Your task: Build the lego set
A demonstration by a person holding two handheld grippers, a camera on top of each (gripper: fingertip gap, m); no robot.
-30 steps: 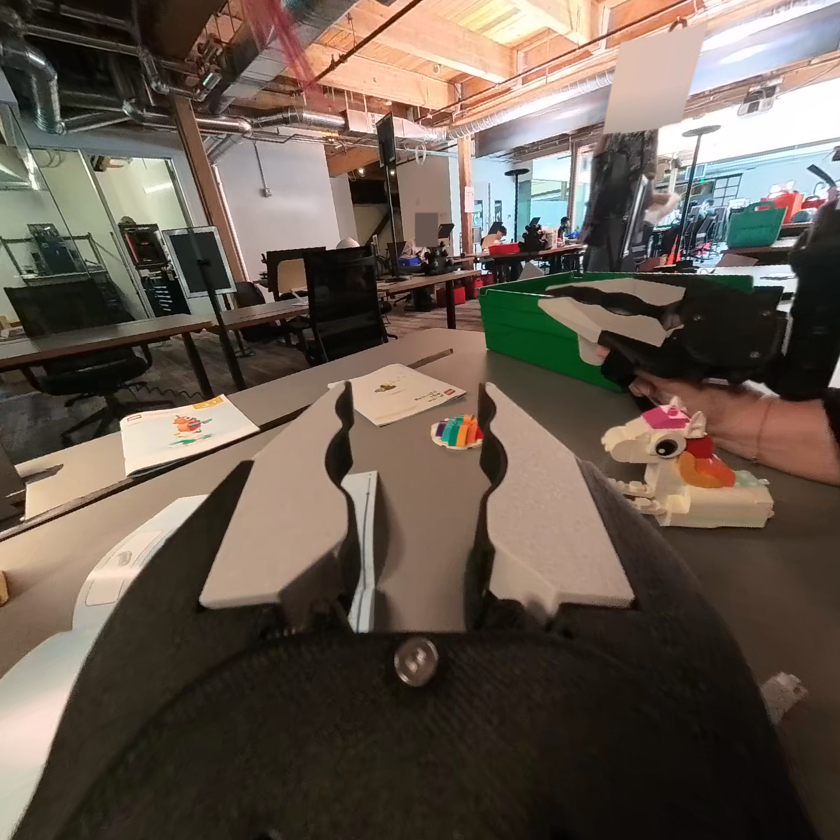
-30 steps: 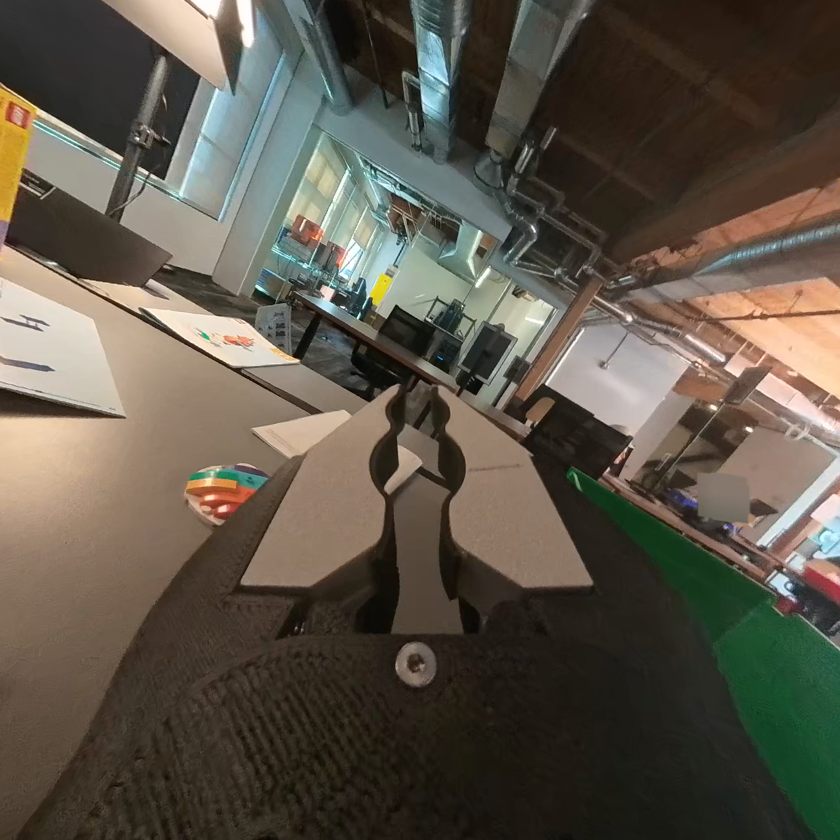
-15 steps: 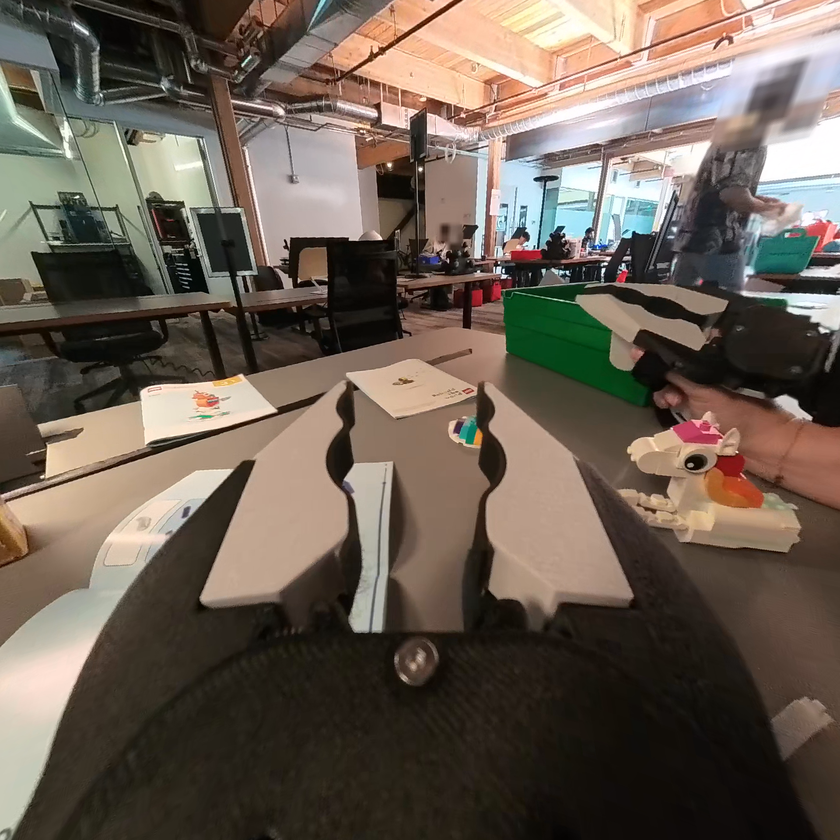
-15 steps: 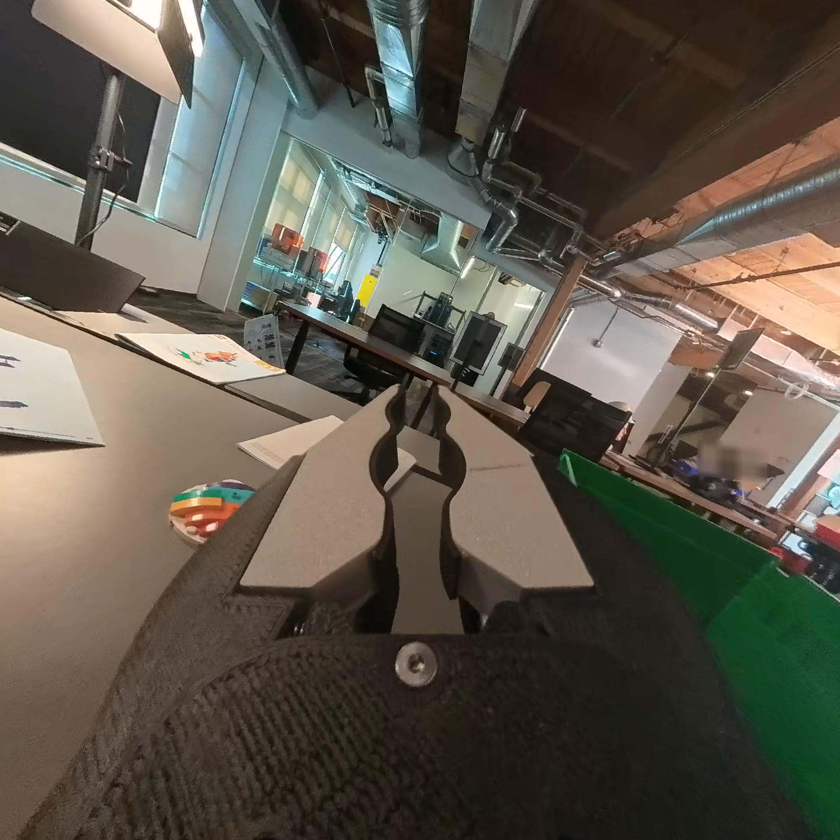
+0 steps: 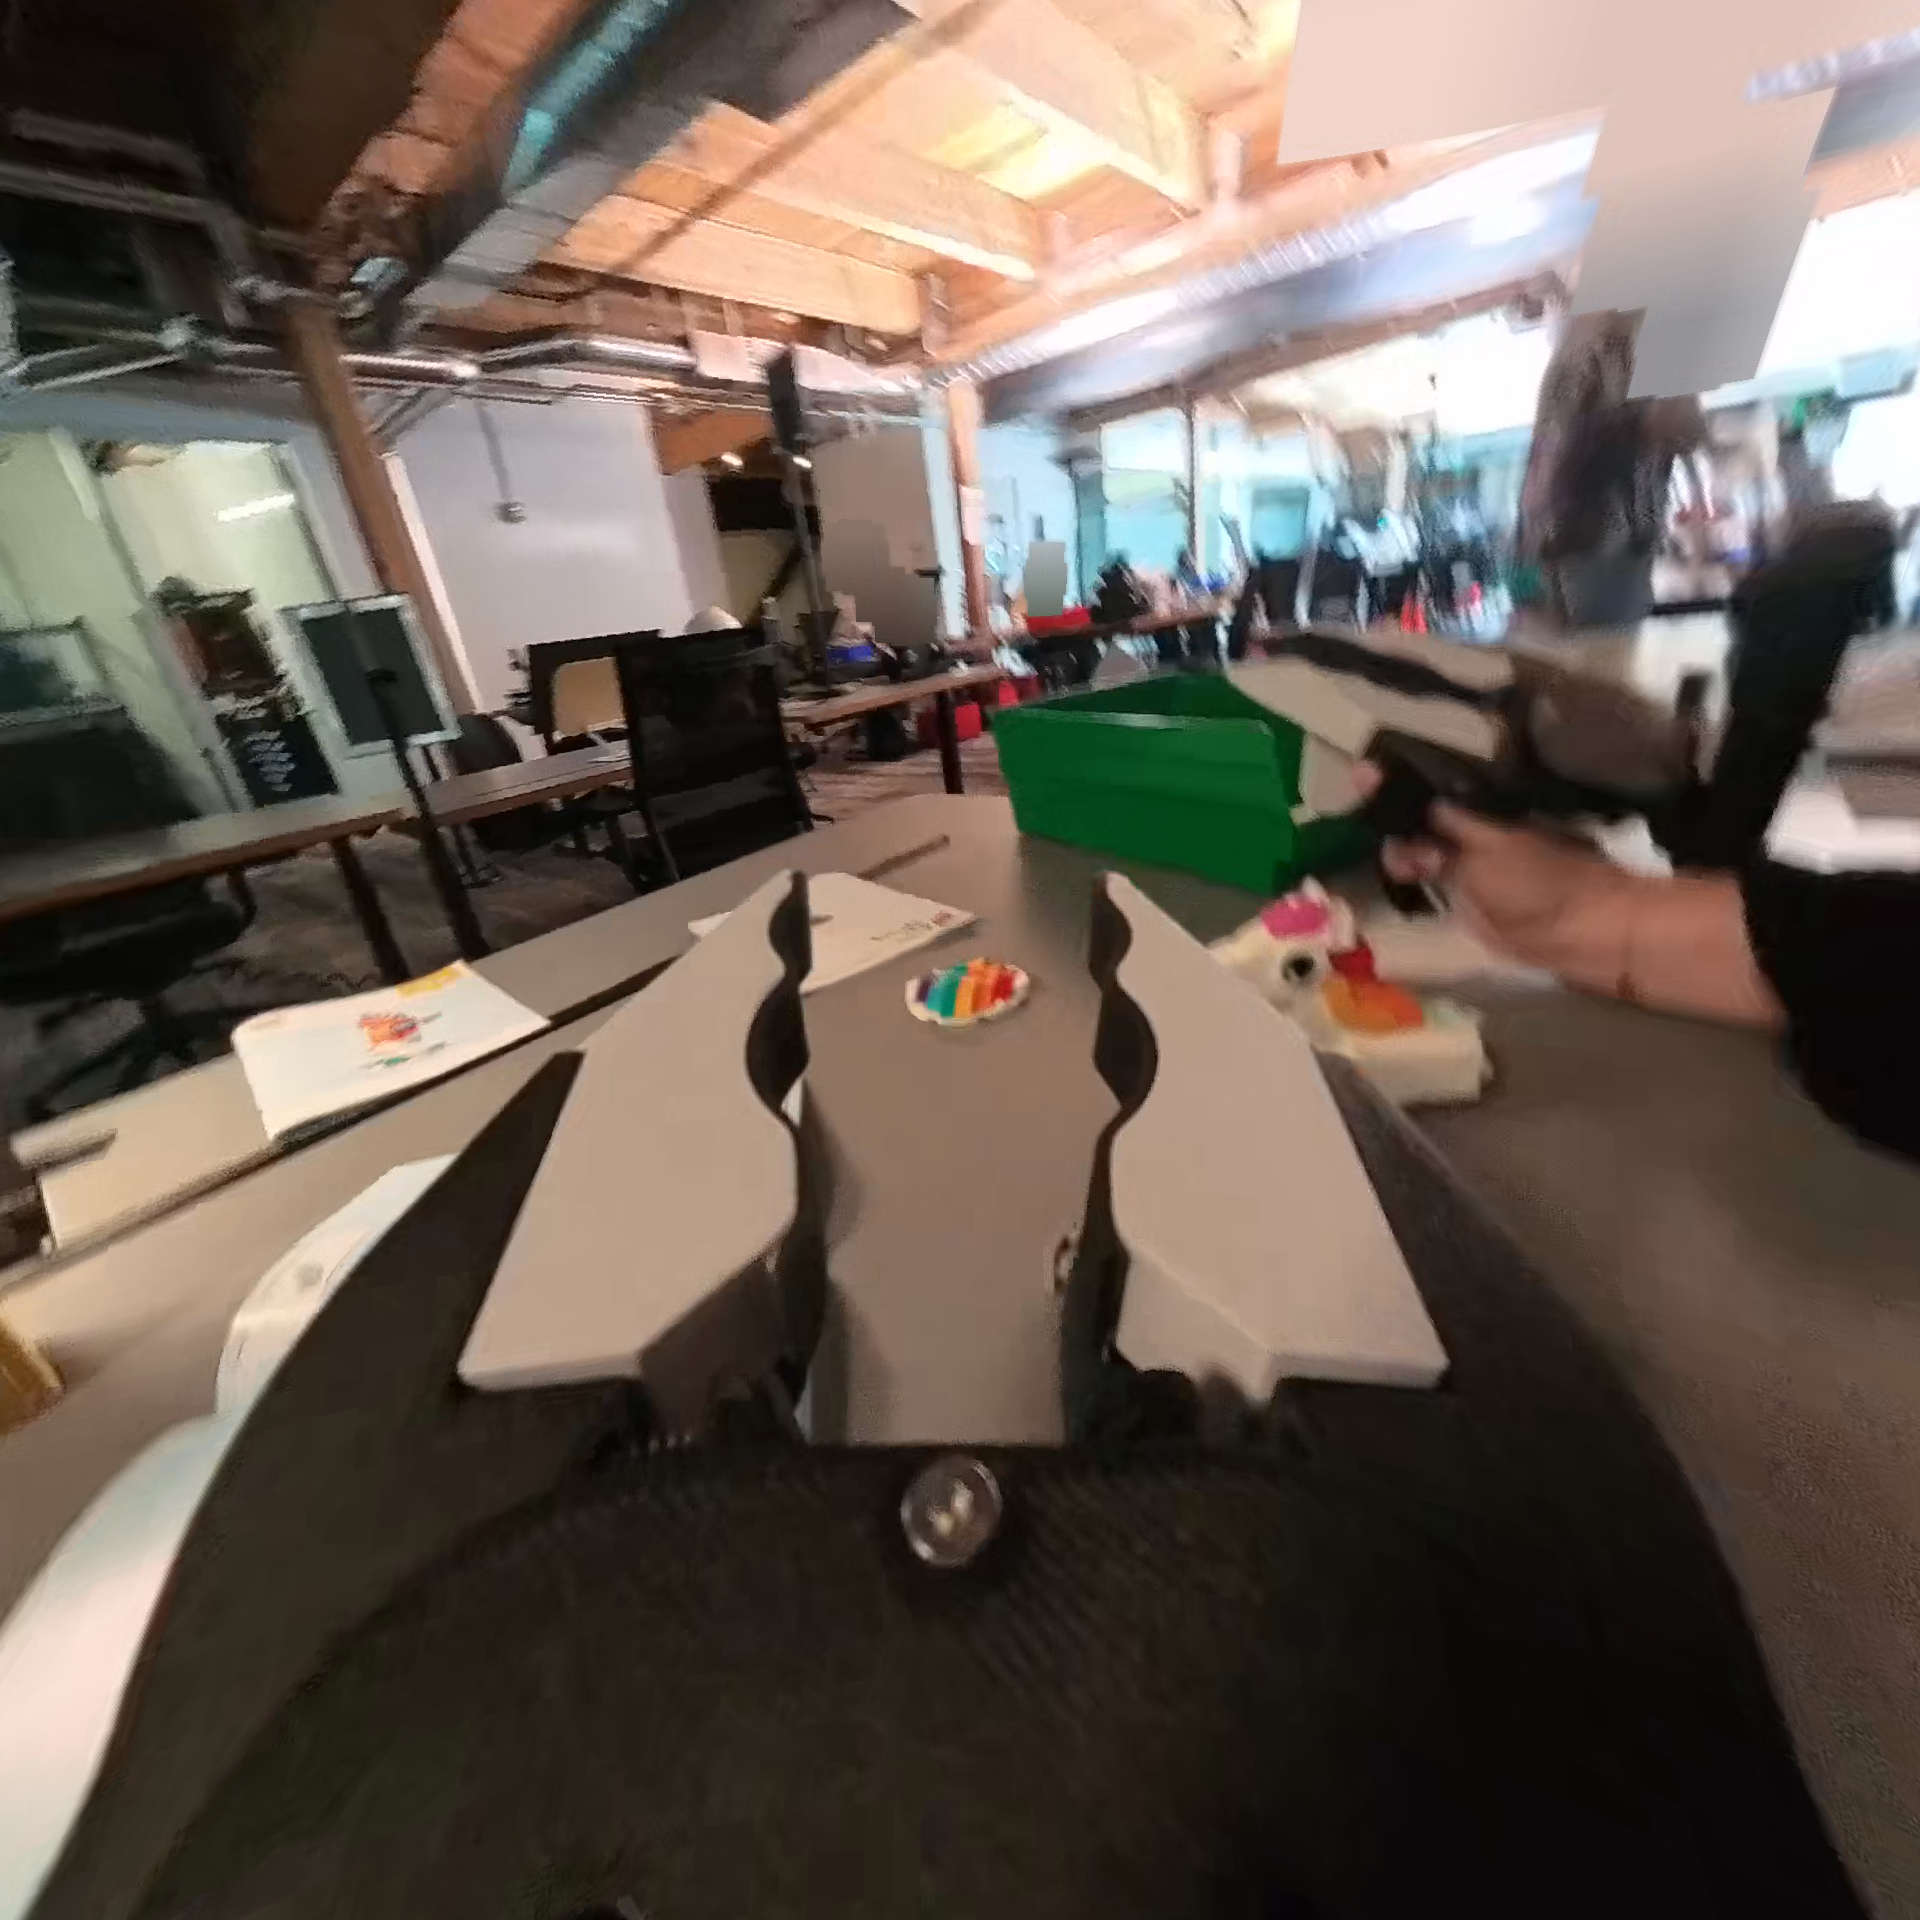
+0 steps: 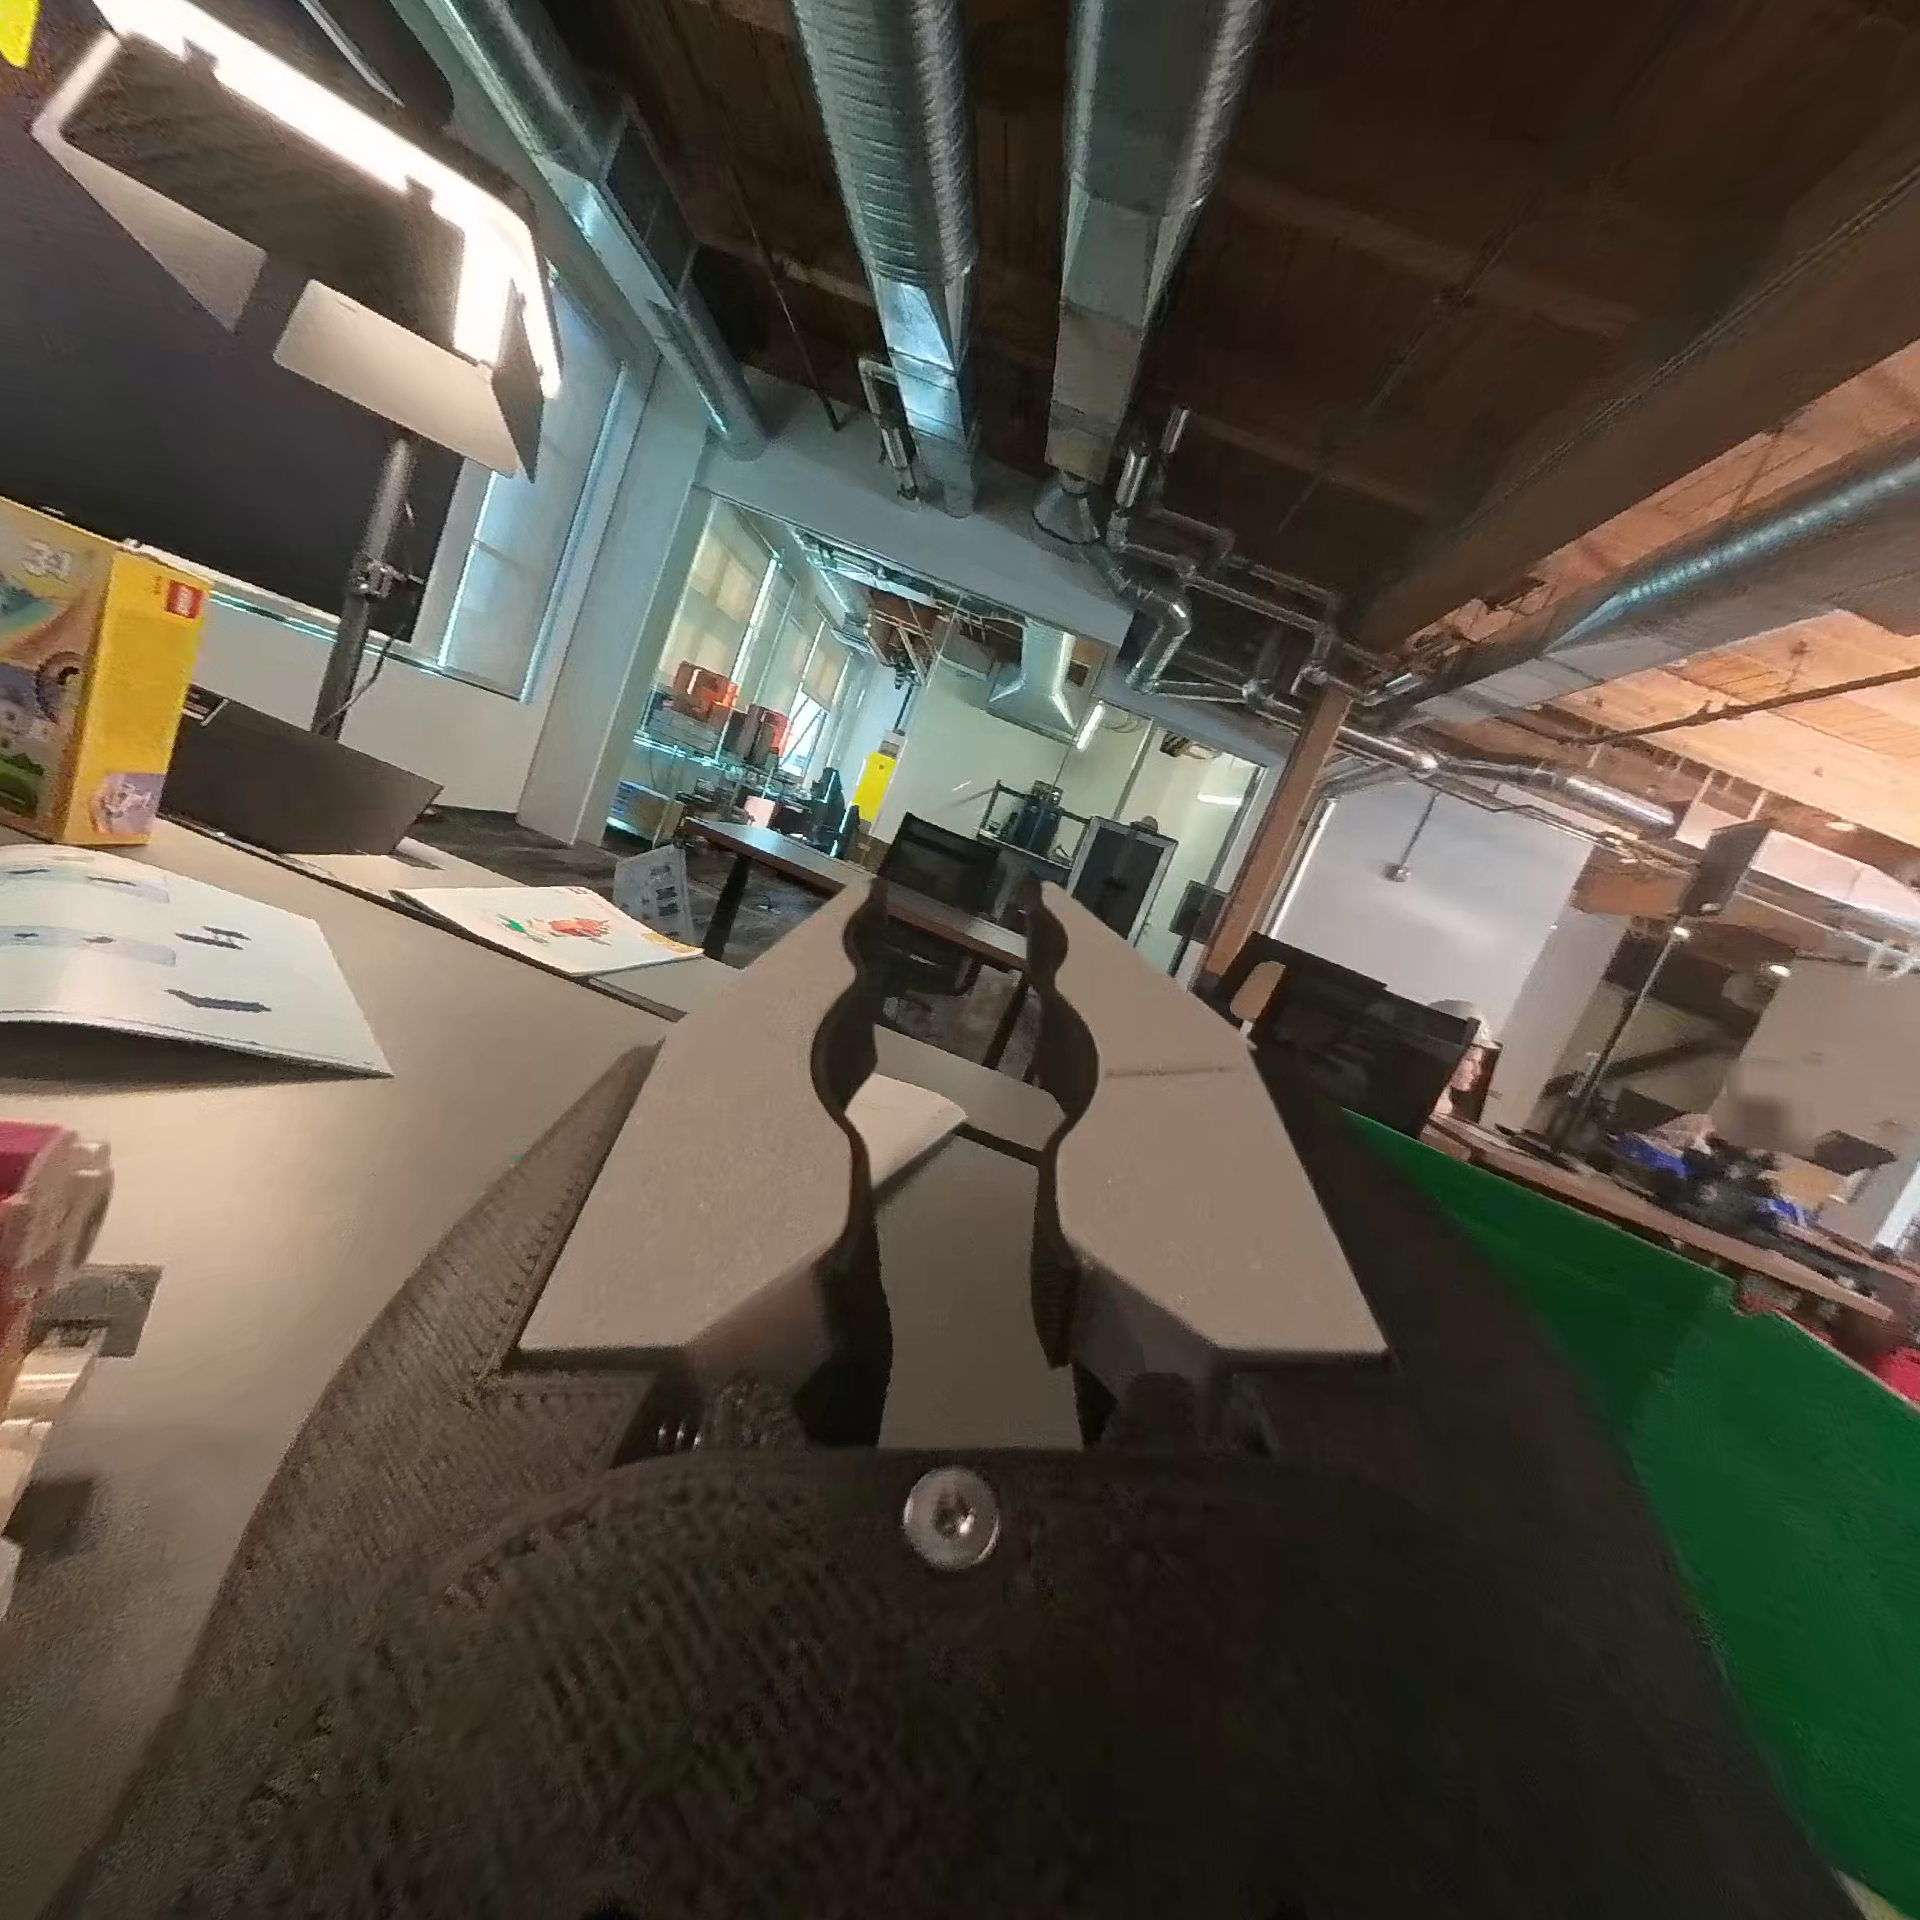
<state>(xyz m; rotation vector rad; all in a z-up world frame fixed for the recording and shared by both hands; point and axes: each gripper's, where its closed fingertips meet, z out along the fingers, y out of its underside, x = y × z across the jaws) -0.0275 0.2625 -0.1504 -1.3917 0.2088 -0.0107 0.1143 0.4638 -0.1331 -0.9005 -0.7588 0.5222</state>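
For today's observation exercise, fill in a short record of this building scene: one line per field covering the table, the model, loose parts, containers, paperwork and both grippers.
surface: grey table
model: white unicorn build, standing on the table
loose part: rainbow-striped piece, lying apart from the model
container: green bin, behind the model
paperwork: instruction booklet at the table's left edge
packaging: yellow set box
left gripper: open, empty
right gripper: open, empty, beside the bin

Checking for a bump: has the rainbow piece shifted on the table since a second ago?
Cannot tell. The rainbow piece lies just in front of the white booklet, as before; only the camera clearly moved.
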